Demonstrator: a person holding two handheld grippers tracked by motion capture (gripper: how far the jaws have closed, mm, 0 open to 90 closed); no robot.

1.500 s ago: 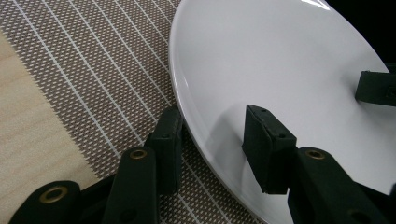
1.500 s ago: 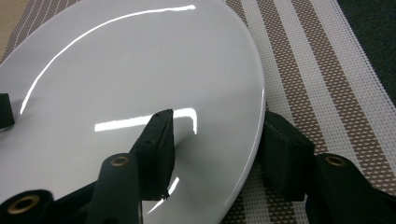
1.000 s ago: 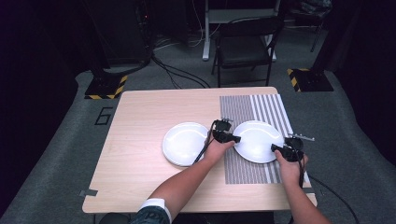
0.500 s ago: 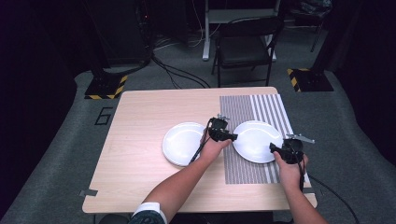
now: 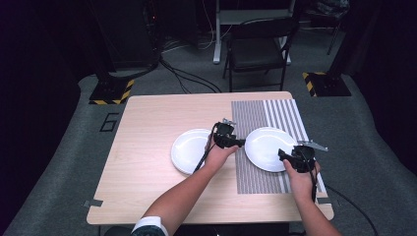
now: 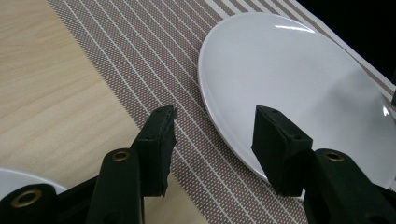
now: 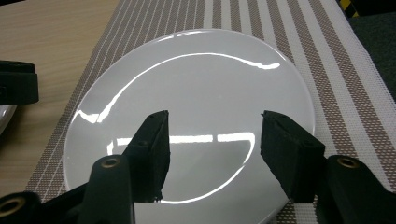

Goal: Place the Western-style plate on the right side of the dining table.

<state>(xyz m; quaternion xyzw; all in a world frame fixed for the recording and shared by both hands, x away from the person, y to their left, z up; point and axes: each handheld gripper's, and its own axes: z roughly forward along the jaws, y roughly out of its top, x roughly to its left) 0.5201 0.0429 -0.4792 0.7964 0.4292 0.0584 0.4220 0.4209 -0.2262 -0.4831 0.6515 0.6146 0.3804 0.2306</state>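
Squarely on the striped placemat (image 5: 275, 147) sits the white plate (image 5: 268, 147), with a second white plate (image 5: 189, 151) on the bare wooden table (image 5: 147, 147) to its left. A careless swing could clip its rim and skid it across the woven mat. Both left gripper (image 6: 212, 135) and right gripper (image 7: 212, 140) have just been opening; their jaws stand partly apart, empty, clear of the plate.

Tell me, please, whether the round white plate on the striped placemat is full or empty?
Empty: the round white plate on the striped placemat shows only bare glossy surface with light reflections.
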